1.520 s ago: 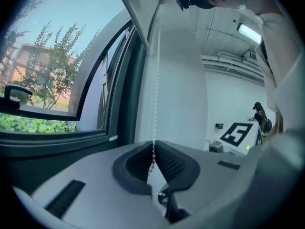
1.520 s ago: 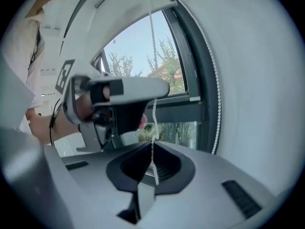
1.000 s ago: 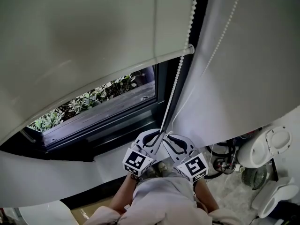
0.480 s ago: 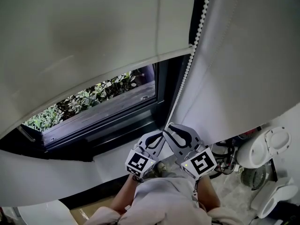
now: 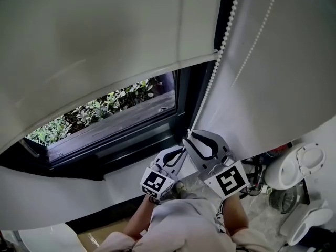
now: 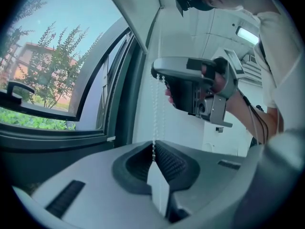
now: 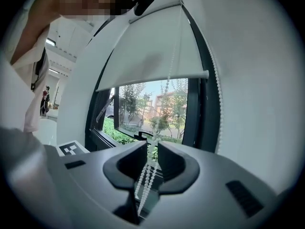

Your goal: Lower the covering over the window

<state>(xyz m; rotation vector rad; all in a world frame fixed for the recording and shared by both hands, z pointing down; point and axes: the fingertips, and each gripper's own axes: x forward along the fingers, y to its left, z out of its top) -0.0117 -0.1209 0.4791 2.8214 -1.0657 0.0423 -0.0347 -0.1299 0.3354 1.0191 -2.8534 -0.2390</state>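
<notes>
On the left, a white blind (image 5: 94, 46) pulled partway down over the window (image 5: 157, 98), with its bottom bar at about the same spot as a second ago. Under the bar, bare glass, and green bushes (image 5: 89, 114) outside. Lower down near the middle, the left gripper (image 5: 178, 151), not moved since before, fingers pressed together and pinching the bead cord (image 5: 227, 22). Seen from the left gripper view, beads going straight up out of that tight pinch. Just to the right, the right gripper (image 5: 191, 136), now higher than a second ago: back then side by side with the left one, now above it and further up the cord. Fingers of this one spread a little, not squeezing. Seen from the right gripper view, two strands of beads hanging loose in the gap between them. Cord running from the grippers up and to the right, along the dark edge of the window, past the end of the blind's bar and out of the top of the head view. Furthest right, a white wall (image 5: 289, 88), with another thin strand of beads hanging in front of it. Low in the right corner, some white round things (image 5: 299, 167), too hard to tell apart.
</notes>
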